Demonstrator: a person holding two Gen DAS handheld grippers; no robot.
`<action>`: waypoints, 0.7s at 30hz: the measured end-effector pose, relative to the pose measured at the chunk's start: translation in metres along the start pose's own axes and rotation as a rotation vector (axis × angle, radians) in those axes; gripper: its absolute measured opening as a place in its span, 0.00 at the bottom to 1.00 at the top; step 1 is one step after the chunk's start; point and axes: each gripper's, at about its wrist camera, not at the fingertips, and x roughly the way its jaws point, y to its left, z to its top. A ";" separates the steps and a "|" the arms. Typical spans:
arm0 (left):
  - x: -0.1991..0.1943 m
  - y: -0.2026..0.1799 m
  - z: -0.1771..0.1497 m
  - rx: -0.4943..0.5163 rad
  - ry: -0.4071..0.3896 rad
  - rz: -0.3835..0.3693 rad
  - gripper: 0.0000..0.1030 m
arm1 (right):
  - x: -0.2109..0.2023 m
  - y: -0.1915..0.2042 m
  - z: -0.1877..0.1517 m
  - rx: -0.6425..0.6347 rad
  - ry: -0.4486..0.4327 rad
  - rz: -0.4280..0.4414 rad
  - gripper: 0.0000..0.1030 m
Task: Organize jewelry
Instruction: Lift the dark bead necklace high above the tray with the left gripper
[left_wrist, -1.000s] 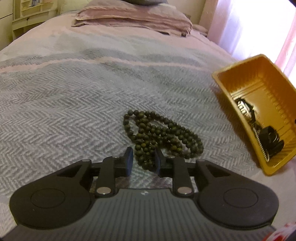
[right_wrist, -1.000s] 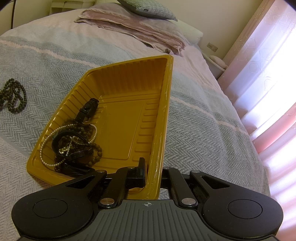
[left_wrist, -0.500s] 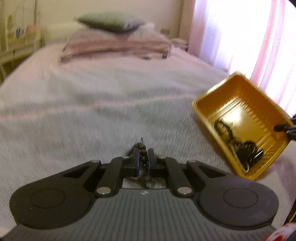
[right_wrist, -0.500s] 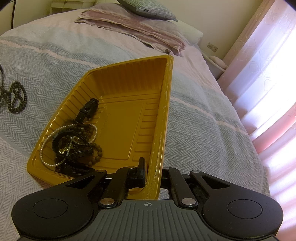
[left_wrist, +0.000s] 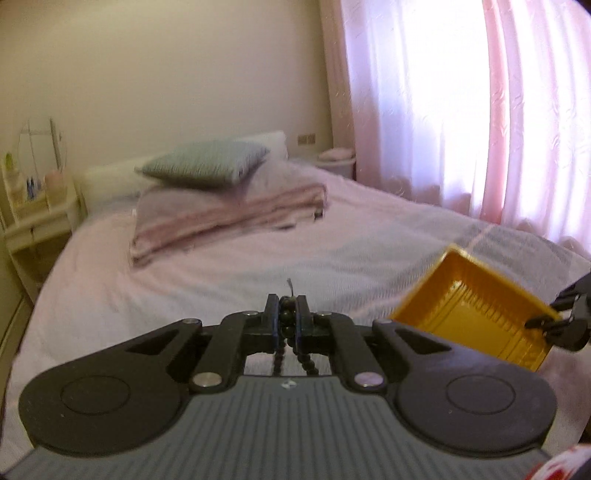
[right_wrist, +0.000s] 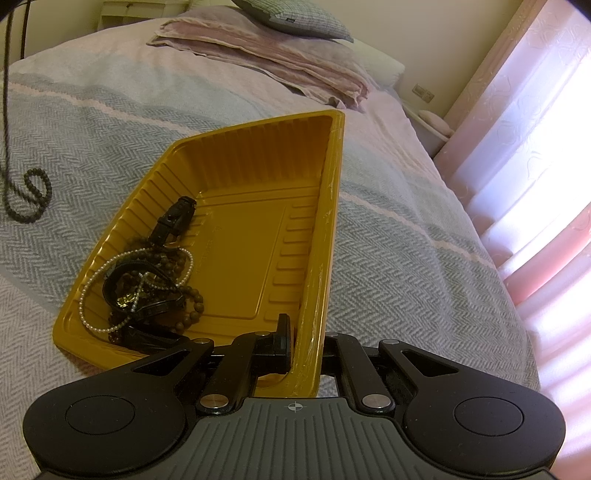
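- Our left tongs (left_wrist: 287, 320) are clamped on the dark bead necklace (left_wrist: 286, 317), lifted above the bed (left_wrist: 229, 266); its tail touches the blanket.
- Our right tongs (right_wrist: 303, 345) pinch the yellow tray's (right_wrist: 325, 236) near rim.
- Pearls (right_wrist: 110, 266) and other pieces already lie inside; we judge only the necklace remains.

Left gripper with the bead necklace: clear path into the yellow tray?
Probably yes. The left gripper, jaws shut on the bead necklace, sits above the bedspread; the yellow tray, tilted by the right gripper, has bare floor.
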 end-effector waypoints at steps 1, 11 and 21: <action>-0.003 0.000 0.009 0.008 -0.011 -0.001 0.07 | 0.000 0.000 0.000 0.000 0.000 0.000 0.04; -0.034 -0.014 0.094 0.095 -0.141 -0.013 0.07 | 0.000 0.001 0.001 0.002 0.000 -0.001 0.04; -0.029 -0.055 0.136 0.172 -0.184 -0.081 0.07 | -0.002 0.000 0.002 -0.003 -0.003 0.003 0.04</action>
